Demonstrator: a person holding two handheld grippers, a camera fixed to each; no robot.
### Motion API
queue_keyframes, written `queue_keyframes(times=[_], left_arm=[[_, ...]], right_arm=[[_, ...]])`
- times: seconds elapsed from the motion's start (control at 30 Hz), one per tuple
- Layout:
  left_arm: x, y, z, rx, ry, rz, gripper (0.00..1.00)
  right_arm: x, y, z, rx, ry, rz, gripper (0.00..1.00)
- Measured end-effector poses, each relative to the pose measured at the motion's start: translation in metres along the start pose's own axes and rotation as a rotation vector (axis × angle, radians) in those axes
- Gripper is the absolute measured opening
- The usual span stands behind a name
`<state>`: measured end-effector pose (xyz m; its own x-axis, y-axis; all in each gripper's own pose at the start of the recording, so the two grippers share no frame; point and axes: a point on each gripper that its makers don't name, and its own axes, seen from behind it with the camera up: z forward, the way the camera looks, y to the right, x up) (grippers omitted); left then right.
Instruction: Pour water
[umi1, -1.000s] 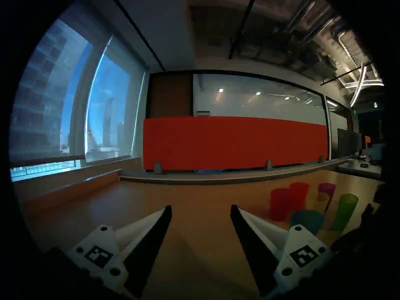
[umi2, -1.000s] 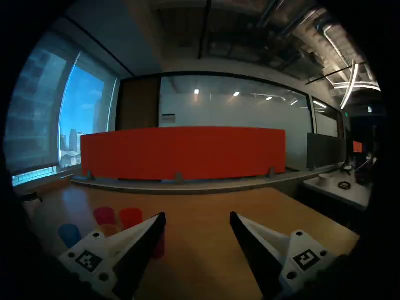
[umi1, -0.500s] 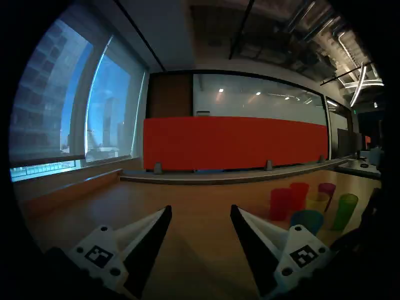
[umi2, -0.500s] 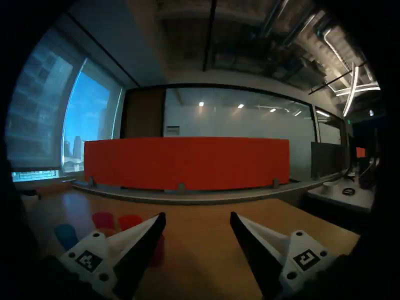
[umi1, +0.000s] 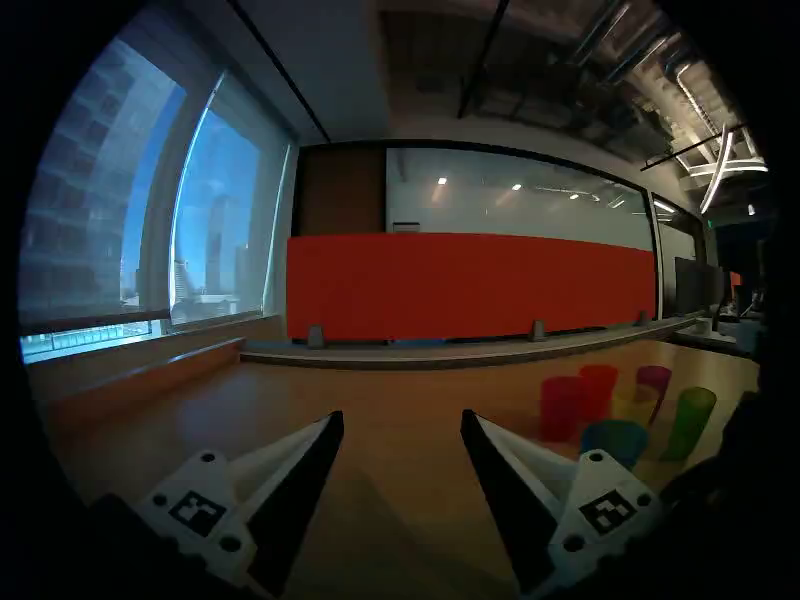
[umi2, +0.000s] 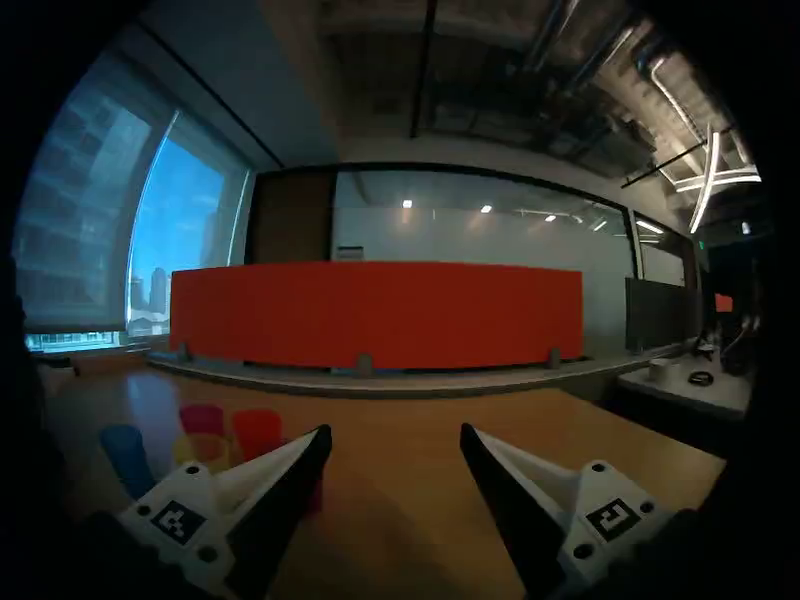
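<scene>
Left gripper (umi1: 400, 445): released, holds nothing
Right gripper (umi2: 395, 452): released, holds nothing
Cups (umi1: 560, 410): lower right in left gripper view, upright, mouths up
Table (umi1: 420, 400): open wood in centre, far edge below red partition (umi1: 470, 285)

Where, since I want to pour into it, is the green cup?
In the left gripper view, the green cup stands at far right on the table, rightmost of the cups, beside the yellow cup and blue cup.

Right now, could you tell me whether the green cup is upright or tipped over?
Upright: the green cup stands on the wooden table with its wider rim on top. Whether it holds water, I cannot tell.
</scene>
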<state>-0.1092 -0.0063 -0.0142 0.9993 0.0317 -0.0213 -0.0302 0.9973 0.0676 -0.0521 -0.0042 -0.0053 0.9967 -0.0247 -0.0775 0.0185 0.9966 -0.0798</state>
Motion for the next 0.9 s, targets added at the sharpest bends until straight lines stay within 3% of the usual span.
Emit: queue_keyframes(times=[0.9], left_arm=[[0.000,0.000,0.000,0.000,0.000,0.000,0.87]], right_arm=[[-0.022,0.007,0.003,-0.006,-0.029,0.015,1.00]])
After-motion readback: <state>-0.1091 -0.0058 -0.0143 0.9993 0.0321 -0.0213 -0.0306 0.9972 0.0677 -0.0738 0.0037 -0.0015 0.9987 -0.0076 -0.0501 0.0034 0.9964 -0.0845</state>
